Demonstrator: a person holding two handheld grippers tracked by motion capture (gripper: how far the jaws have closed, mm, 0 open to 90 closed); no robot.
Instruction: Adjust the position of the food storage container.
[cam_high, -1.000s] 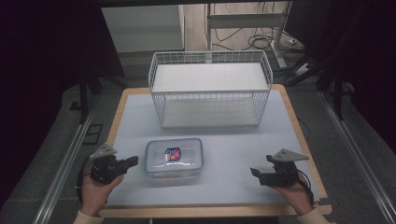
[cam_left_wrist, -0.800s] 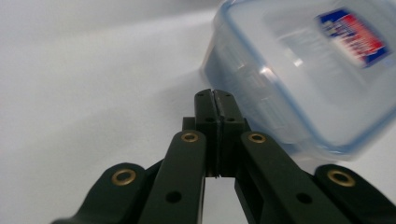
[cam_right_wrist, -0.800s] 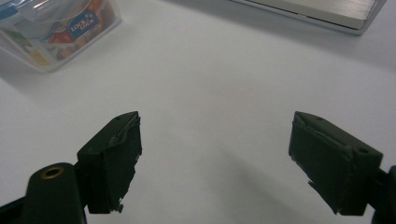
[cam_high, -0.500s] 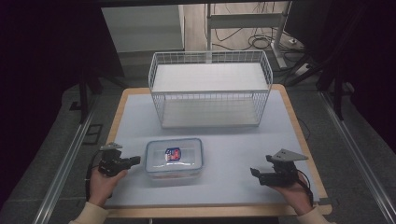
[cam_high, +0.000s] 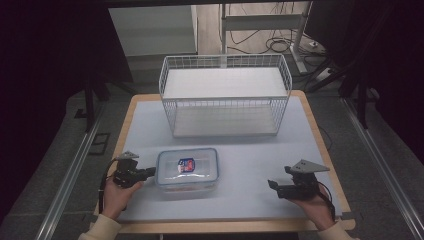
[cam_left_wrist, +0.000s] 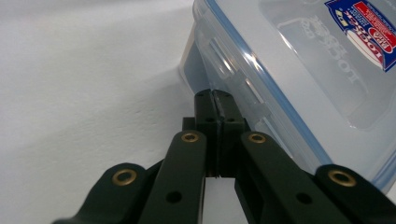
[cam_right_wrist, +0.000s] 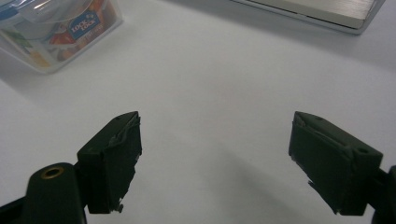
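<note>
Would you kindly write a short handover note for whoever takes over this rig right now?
Left tool: jaws shut, empty, tips at the latch side of the clear lidded container, by its left end.
Right tool: jaws wide open, empty, over bare table well right of the container.
Container: lid on, near the front of the table. White wire basket stands behind it, nothing inside.
Done: nothing gripped or unlatched.
Left: probably working the side latch; what follows is unclear.

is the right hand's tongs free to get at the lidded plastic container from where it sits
Probably yes: the right tongs are open, with bare table mat between them and the container; the left tongs sit on its far side.
</note>
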